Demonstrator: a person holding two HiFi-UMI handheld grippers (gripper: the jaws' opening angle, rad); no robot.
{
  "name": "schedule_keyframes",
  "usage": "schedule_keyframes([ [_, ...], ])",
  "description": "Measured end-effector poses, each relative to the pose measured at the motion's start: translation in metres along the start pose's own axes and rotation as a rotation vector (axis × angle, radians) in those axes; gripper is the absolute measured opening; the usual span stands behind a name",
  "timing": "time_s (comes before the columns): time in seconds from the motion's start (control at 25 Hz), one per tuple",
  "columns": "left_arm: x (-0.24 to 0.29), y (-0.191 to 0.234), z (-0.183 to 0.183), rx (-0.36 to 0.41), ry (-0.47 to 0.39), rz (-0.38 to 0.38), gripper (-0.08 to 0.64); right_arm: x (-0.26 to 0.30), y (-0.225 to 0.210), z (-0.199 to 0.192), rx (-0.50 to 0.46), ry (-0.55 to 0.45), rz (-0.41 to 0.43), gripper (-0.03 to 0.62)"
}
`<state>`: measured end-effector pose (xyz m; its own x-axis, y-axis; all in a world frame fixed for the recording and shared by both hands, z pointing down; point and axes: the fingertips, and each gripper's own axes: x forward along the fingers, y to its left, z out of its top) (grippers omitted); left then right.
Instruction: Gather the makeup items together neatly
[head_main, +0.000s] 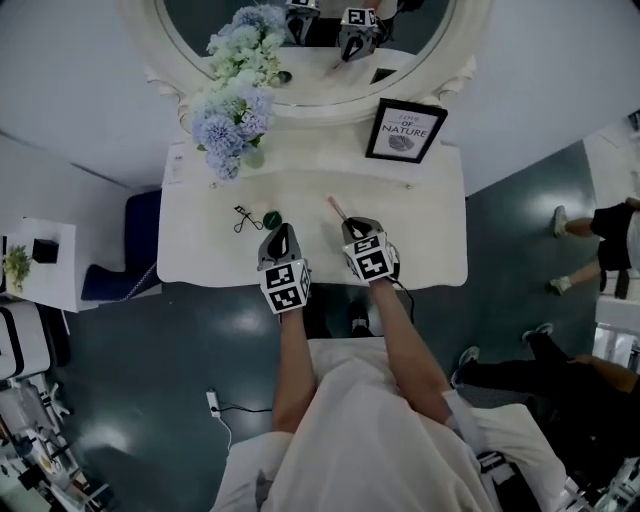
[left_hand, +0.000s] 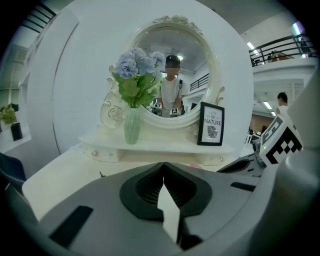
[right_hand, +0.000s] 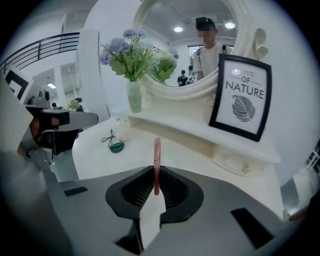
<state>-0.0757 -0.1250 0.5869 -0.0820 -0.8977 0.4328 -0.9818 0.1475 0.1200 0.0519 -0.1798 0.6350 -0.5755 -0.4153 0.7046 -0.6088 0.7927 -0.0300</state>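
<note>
A slim pink makeup stick (right_hand: 156, 159) stands upright between the jaws of my right gripper (right_hand: 156, 172), which is shut on it. From the head view the stick (head_main: 336, 207) pokes out ahead of the right gripper (head_main: 351, 223) over the middle of the white dressing table (head_main: 425, 240). My left gripper (head_main: 281, 231) hovers beside it to the left, its jaws closed together with nothing in them (left_hand: 163, 165). A black eyelash curler (head_main: 243, 218) and a small round green item (head_main: 272, 219) lie on the table just ahead of the left gripper; both also show in the right gripper view, curler (right_hand: 107, 137) and green item (right_hand: 117, 147).
A vase of blue flowers (head_main: 233, 112) and a black-framed print (head_main: 405, 131) stand on the raised shelf under the oval mirror (head_main: 310, 45). A dark blue stool (head_main: 125, 250) sits left of the table. Other people stand on the floor at the right (head_main: 600, 240).
</note>
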Motion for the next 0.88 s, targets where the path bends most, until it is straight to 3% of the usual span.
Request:
schedule_keyframes([
  [0.32, 0.021, -0.019, 0.013, 0.08, 0.005, -0.124, 0.015, -0.014, -0.025, -0.021, 0.179, 0.018, -0.141, 0.069],
  [0.56, 0.032, -0.003, 0.002, 0.088, 0.043, -0.145, 0.015, -0.013, -0.022, -0.025, 0.238, 0.031, -0.212, 0.069],
  [0.88, 0.043, 0.023, -0.013, 0.113, 0.071, -0.184, 0.015, 0.011, -0.016, -0.06, 0.349, 0.091, -0.304, 0.069],
])
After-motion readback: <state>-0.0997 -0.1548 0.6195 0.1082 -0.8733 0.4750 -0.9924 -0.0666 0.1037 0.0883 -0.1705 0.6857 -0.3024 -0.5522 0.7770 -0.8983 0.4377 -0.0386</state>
